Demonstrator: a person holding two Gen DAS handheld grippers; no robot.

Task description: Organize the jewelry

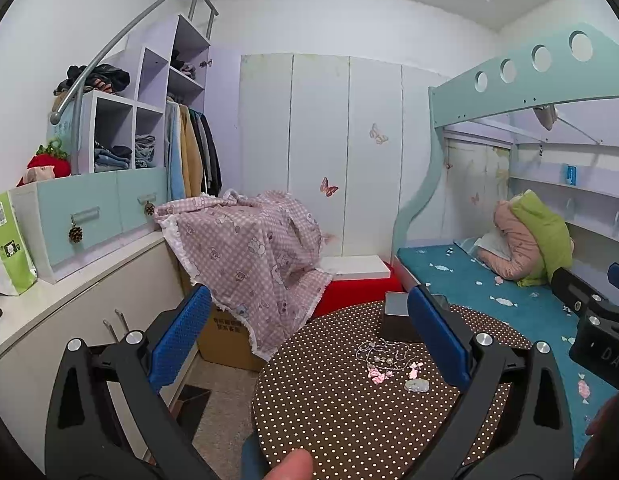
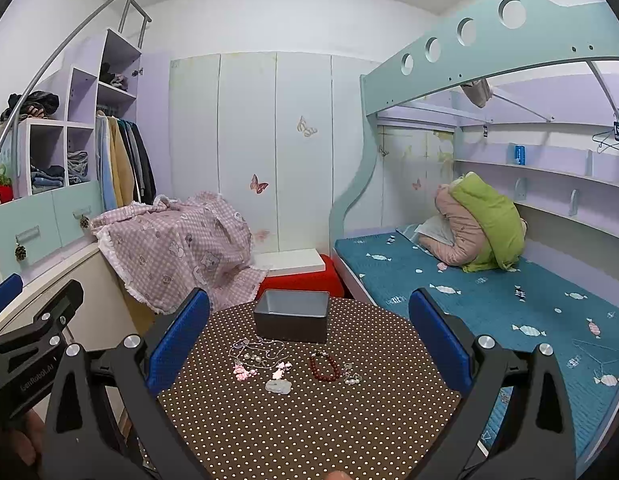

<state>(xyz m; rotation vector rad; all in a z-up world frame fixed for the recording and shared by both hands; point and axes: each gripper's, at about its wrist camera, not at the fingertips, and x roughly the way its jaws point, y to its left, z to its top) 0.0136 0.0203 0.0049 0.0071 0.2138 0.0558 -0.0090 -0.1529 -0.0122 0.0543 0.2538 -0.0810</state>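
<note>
A round brown polka-dot table [image 2: 309, 432] holds the jewelry. A silver chain necklace with pearls [image 2: 256, 352], pink pieces [image 2: 242, 372], a pale jade pendant [image 2: 279, 386], a dark red bead bracelet [image 2: 324, 368] and small pearl earrings [image 2: 351, 376] lie in front of a grey open box [image 2: 292, 315]. My right gripper [image 2: 309, 332] is open and empty, held above the table. My left gripper [image 1: 309, 336] is open and empty, to the left of the jewelry; the necklace [image 1: 383, 354] and pendant [image 1: 416, 385] show between its fingers, and its right finger hides part of the box [image 1: 397, 316].
A bunk bed with a blue mattress [image 2: 489, 292] stands to the right. A pink checked cloth [image 2: 177, 248] covers something behind the table, above a cardboard box [image 1: 225, 336]. A white counter with drawers [image 1: 69, 280] runs along the left. A red stool [image 2: 301, 278] is behind the table.
</note>
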